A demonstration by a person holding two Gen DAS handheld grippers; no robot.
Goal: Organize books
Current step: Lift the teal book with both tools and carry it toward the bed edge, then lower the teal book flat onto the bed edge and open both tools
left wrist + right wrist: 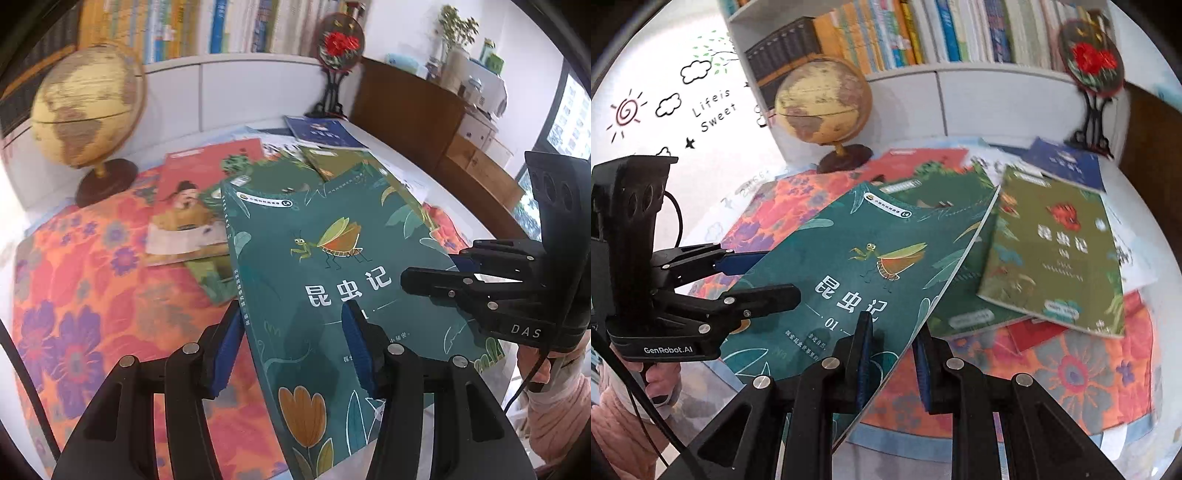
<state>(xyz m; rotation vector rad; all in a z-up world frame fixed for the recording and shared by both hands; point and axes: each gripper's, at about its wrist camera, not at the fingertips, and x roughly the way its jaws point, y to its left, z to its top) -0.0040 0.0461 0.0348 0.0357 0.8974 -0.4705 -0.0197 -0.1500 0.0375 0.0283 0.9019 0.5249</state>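
We hold the teal insect book lifted and tilted above the floral cloth on the tabletop, clear of the loose books behind it. Our left claw straddles its spine edge, pads closed on the cover; our right claw pinches the opposite long edge, jaws nearly shut on the thin cover. To do this well, we should keep both grips level so the soft cover does not bow, carry it clear of the olive book and the globe, and square it with the others.
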